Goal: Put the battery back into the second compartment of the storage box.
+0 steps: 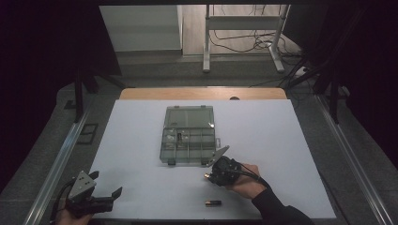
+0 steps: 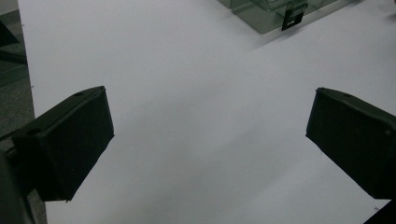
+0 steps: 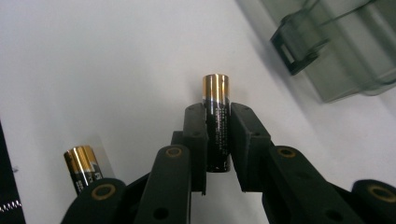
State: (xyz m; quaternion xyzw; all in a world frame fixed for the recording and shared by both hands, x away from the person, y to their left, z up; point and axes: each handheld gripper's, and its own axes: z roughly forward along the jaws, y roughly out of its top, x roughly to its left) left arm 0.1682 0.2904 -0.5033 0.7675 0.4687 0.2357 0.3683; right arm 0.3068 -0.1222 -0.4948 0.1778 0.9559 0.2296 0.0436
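Matte black right claw (image 3: 217, 135) with brass-ringed screw holes, black cable, dark sleeve (image 1: 277, 208); grey-plated left claw (image 1: 105, 183).

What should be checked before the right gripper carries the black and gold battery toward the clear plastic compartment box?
1. Right gripper clamped on the black and gold battery: ok.
2. Battery sits straight between the pads: ok.
3. Lid of the clear plastic compartment box open: ok.
4. A free compartment to receive it: cannot tell.
5. Left gripper open and away from the box: ok.
6. Second black and gold battery on the white table, away from the box: ok.
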